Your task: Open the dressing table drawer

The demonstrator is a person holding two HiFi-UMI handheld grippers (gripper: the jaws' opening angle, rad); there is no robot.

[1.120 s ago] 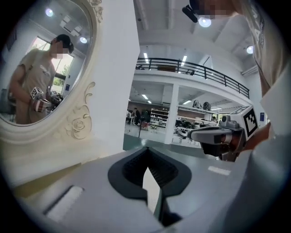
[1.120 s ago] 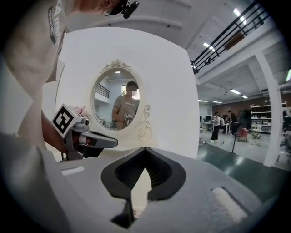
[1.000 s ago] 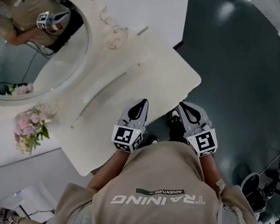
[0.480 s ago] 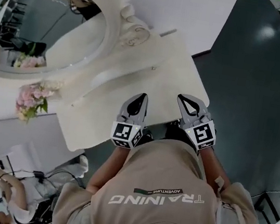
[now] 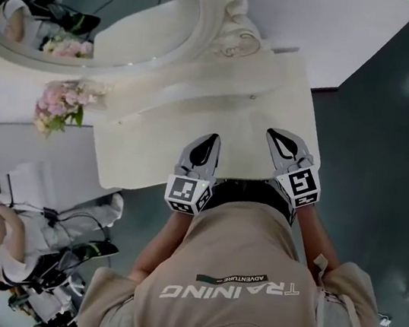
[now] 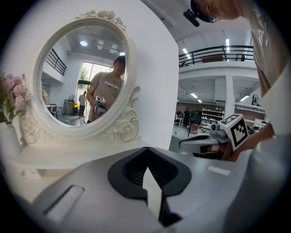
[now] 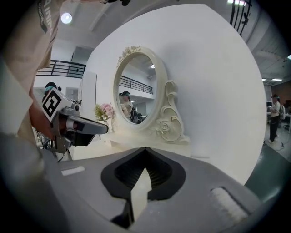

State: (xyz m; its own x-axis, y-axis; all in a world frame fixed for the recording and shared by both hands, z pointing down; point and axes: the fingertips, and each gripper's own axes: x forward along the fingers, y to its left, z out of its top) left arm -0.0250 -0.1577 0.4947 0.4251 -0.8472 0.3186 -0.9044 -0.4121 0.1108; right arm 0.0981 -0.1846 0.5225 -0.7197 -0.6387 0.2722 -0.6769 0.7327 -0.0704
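Left gripper (image 5: 210, 141): jaws are meeting at the tips with nothing between them; it is hovering over the near edge of the table (image 5: 152, 154), pointing toward the mirror (image 5: 96, 22); the marker cube is facing up at its rear.
Right gripper (image 5: 276, 138): jaws are sitting pressed together, empty; it is hovering beside the left gripper, apart from it, over the near right part of the tabletop; it is pointing the same way.
Table: cream, standing against a white wall (image 5: 326, 24); the head view is looking steeply down on its top.
Drawer: its front is not showing in any view; the wearer's body and both grippers are covering the near edge where the top is ending.
Mirror: oval, in a carved cream frame, standing upright at the back of the table; in the left gripper view it is reflecting a person in a tan shirt.
Shelf (image 5: 191, 99): a low raised step is running along the foot of the mirror; a small knob (image 5: 252, 96) is showing on its front.
Flowers (image 5: 58, 105): pink, standing at the table's left end, just beside the mirror frame.
Floor (image 5: 391, 150): dark and glossy, lying to the right of the table.
Bystander (image 5: 14, 244): a person in light clothing is sitting at the lower left of the head view, well apart from both grippers.
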